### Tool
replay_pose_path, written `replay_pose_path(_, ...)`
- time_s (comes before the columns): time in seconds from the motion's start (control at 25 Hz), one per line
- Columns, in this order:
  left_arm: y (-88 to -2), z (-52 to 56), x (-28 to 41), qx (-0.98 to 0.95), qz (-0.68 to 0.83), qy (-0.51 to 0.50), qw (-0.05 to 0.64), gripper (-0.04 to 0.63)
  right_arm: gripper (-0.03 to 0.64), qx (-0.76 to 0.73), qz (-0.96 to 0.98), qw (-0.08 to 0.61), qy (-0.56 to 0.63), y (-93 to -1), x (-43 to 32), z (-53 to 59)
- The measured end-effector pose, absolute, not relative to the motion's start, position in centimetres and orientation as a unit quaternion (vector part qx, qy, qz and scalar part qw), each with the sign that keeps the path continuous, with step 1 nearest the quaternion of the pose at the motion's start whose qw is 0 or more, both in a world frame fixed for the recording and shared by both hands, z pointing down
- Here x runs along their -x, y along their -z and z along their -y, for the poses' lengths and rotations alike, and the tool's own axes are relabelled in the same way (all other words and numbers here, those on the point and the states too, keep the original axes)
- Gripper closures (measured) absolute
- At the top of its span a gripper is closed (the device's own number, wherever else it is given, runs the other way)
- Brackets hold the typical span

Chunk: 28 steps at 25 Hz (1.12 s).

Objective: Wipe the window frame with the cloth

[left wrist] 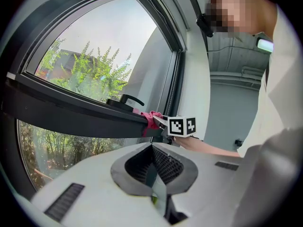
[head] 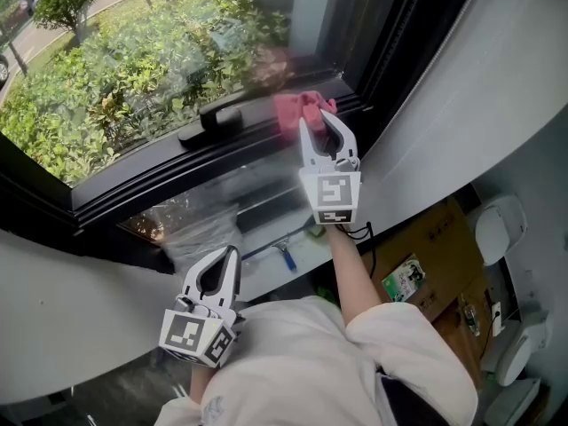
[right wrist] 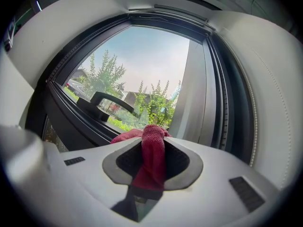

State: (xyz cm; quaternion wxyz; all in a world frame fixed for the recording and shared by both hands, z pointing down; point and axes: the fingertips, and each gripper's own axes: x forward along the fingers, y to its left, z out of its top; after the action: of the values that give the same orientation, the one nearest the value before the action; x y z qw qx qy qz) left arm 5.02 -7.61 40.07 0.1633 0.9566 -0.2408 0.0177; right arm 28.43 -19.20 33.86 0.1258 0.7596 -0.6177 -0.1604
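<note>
The cloth [head: 300, 108] is clamped between the right gripper's [head: 319, 121] jaws against the window frame [head: 142, 171]; the left gripper's [head: 234, 252] jaws are closed together, empty.

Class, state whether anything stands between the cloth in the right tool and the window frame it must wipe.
Nothing visible does. The right tool, shut on the pink cloth, appears to press it on the dark window frame. The handle sits to its left, not between.

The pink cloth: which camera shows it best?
The right gripper view: the cloth fills the centre, clamped between the jaws. The head view shows it small against the window frame; the left gripper view, a far-off scrap.
</note>
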Motion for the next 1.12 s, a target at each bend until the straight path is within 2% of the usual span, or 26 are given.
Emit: replay_pose_path(1.12, -40.1, 7.4, -4.6, -0.957, 0.242, -0.017, 0.162, 0.586, 0.518, -0.733, 0.644, 0.133, 0.176, -34.1, -23.9, 19.6)
